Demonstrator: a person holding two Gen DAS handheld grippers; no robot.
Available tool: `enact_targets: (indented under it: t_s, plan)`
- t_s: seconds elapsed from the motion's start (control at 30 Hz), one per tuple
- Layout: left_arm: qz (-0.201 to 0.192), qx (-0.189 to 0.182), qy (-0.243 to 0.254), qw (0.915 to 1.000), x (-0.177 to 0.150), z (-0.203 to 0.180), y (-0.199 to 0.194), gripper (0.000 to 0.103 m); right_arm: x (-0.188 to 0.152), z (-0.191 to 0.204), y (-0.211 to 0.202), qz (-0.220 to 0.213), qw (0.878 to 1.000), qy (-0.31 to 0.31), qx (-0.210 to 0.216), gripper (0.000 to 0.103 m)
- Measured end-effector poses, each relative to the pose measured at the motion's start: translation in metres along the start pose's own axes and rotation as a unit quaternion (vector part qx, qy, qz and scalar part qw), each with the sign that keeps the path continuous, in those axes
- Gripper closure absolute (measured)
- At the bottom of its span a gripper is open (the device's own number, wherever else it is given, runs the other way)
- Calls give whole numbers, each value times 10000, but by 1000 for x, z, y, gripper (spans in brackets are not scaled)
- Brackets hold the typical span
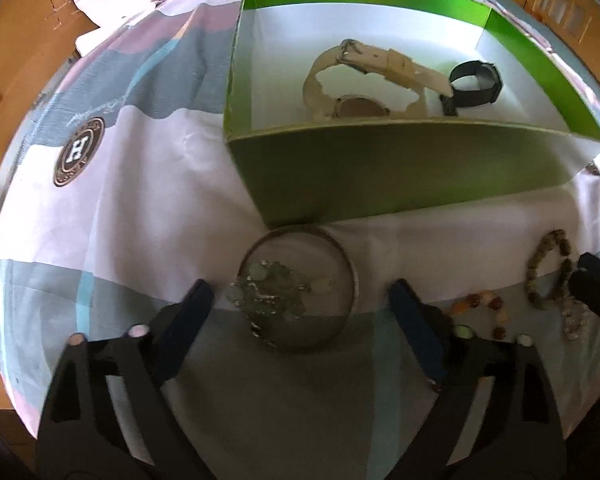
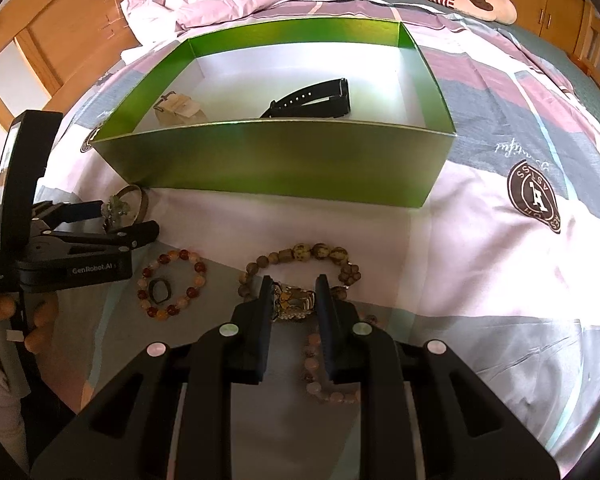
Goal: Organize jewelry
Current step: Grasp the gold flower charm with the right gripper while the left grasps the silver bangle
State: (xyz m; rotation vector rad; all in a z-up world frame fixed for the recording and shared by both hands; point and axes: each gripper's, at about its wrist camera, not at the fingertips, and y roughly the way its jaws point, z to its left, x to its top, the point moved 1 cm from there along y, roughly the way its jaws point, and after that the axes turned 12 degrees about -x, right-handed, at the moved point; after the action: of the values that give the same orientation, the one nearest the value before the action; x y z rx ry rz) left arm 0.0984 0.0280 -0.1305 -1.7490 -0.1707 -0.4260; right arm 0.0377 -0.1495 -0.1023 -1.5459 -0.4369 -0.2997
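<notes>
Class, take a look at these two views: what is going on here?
A person with a claw in each hand is sorting jewelry on a bed into a green box. A beige watch and a black watch already lie inside. The left claw is open around a round bangle with a greenish piece. The right claw straddles a small mottled bracelet, not clearly gripping. Beaded bracelets remain on the cover.

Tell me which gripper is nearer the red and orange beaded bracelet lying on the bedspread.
Left, probably. The left gripper sits just beyond the red and orange beaded bracelet, straddling a bangle with green stones. The right gripper is further to its right, around a small patterned piece.
</notes>
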Motion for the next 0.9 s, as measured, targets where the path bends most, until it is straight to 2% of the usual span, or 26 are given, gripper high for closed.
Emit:
enact_targets:
  t_s: [0.1, 0.13, 0.33, 0.5, 0.67, 0.83, 0.9]
  plan:
    - [-75, -14, -11, 10000, -2, 0, -5, 42, 0, 0, -1, -21, 10000, 6, -3, 82]
    - [-84, -46, -27, 10000, -2, 0, -6, 44, 0, 0, -1, -25, 10000, 1, -3, 82]
    - [-154, -83, -91, 9998, -3, 1, -14, 45, 0, 1, -3, -63, 10000, 0, -4, 82]
    - [-512, -149, 19, 9986, -9, -7, -44, 45, 1, -1, -8, -155, 9999, 25, 9, 82]
    - [-768, -374, 199, 9961, -9, -16, -67, 45, 6, -4, -18, -319, 9995, 46, 35, 82]
    - [-696, -391, 248, 9965, -8, -19, -64, 45, 10, -19, -17, -287, 9992, 284, 24, 81]
    - [-662, -384, 288, 9966, -9, -22, -62, 45, 9, -12, -14, -252, 9995, 164, 20, 74]
